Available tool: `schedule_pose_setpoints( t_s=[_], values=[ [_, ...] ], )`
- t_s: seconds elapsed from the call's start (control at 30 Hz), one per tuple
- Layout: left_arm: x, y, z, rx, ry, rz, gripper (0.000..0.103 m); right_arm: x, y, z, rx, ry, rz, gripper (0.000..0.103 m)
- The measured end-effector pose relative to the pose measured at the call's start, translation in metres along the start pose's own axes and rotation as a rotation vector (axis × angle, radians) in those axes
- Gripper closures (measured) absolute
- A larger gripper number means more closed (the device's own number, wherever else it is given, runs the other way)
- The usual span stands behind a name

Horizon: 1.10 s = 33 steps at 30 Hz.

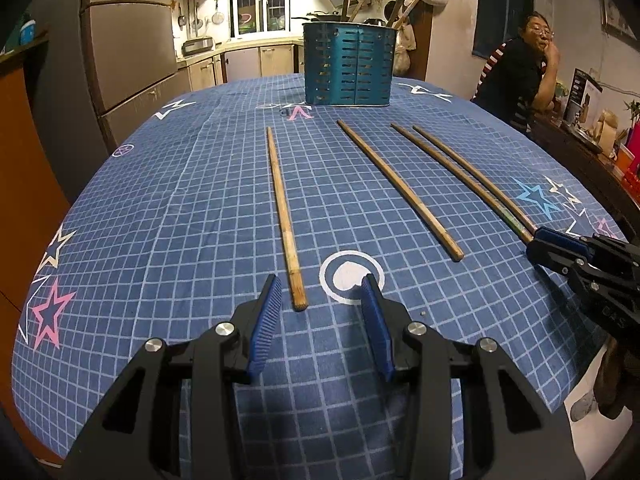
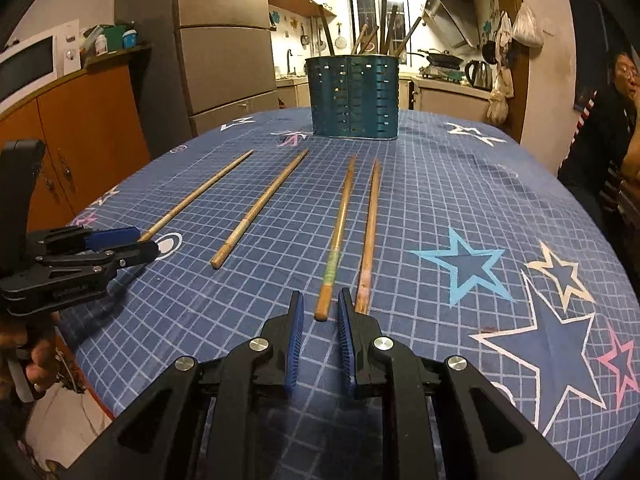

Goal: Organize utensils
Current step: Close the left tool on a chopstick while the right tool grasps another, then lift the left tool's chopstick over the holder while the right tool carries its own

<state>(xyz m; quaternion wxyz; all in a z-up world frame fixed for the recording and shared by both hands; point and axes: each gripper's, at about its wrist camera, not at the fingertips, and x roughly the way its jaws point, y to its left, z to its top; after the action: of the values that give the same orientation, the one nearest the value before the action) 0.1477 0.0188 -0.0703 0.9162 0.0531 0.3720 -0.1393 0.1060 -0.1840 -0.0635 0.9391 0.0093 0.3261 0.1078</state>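
Several wooden chopsticks lie side by side on the blue grid tablecloth (image 1: 168, 208). A blue-green slotted holder (image 1: 347, 66) (image 2: 354, 96) with several sticks in it stands at the far end. My left gripper (image 1: 320, 284) (image 2: 144, 244) is open, and the near end of the leftmost chopstick (image 1: 284, 216) (image 2: 196, 196) lies between its fingertips without touching the pads. My right gripper (image 2: 320, 296) (image 1: 540, 240) stands narrowly open around the near end of the green-banded chopstick (image 2: 340, 232). The rightmost chopstick (image 2: 370, 232) passes just outside its right finger (image 2: 346, 320). A second chopstick (image 1: 400, 190) (image 2: 260, 208) lies free between the grippers.
A person (image 1: 516, 76) (image 2: 604, 128) sits at the table's far right. A fridge (image 1: 132, 40) and orange cabinets (image 2: 80, 128) stand to the left. The table edge curves close on both near sides. Open cloth lies to the right, around the star prints (image 2: 464, 264).
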Motion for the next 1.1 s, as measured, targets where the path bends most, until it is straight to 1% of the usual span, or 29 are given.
schedule_pose_setpoints(
  t_s=[0.03,0.1,0.13,0.17,0.2,0.23,0.33,0.43,0.63,0.73,0.87,1.0,1.1],
  values=[
    [0.000,-0.001,0.000,-0.002,-0.001,0.003,0.065,0.000,0.001,0.000,-0.001,-0.002,-0.005,0.083],
    [0.000,0.001,0.000,-0.015,-0.008,0.012,0.075,-0.001,0.002,-0.002,0.001,-0.012,-0.013,0.083],
    [0.000,0.002,0.000,-0.022,-0.011,0.019,0.086,-0.001,0.003,-0.003,0.000,-0.023,-0.019,0.084],
    [0.000,0.004,0.000,-0.031,-0.012,0.026,0.093,-0.002,0.003,-0.005,0.000,-0.031,-0.024,0.087],
    [0.000,0.005,0.000,-0.034,-0.012,0.028,0.096,-0.004,0.003,-0.007,0.002,-0.040,-0.028,0.091],
    [-0.001,0.005,-0.001,-0.031,-0.014,0.030,0.096,-0.006,0.003,-0.009,0.007,-0.046,-0.026,0.094],
    [-0.004,0.001,-0.005,-0.019,-0.027,0.048,0.097,-0.009,0.002,-0.012,0.011,-0.065,-0.026,0.095],
    [-0.009,0.001,-0.009,-0.040,-0.043,0.034,0.098,-0.014,0.001,-0.014,0.007,-0.095,-0.030,0.095],
    [-0.040,0.001,-0.009,-0.042,-0.117,0.042,0.098,-0.051,0.008,-0.009,-0.036,-0.205,-0.046,0.095],
    [-0.066,0.006,0.000,-0.043,-0.182,0.058,0.098,-0.075,0.012,0.001,-0.059,-0.267,-0.050,0.095],
    [-0.100,0.012,0.019,-0.037,-0.273,0.069,0.098,-0.105,0.014,0.025,-0.096,-0.346,-0.052,0.095],
    [-0.114,0.017,0.044,-0.029,-0.336,0.088,0.098,-0.122,0.013,0.055,-0.120,-0.403,-0.044,0.095],
    [-0.121,0.021,0.068,-0.021,-0.378,0.097,0.098,-0.126,0.006,0.080,-0.119,-0.421,-0.024,0.095]
  ],
)
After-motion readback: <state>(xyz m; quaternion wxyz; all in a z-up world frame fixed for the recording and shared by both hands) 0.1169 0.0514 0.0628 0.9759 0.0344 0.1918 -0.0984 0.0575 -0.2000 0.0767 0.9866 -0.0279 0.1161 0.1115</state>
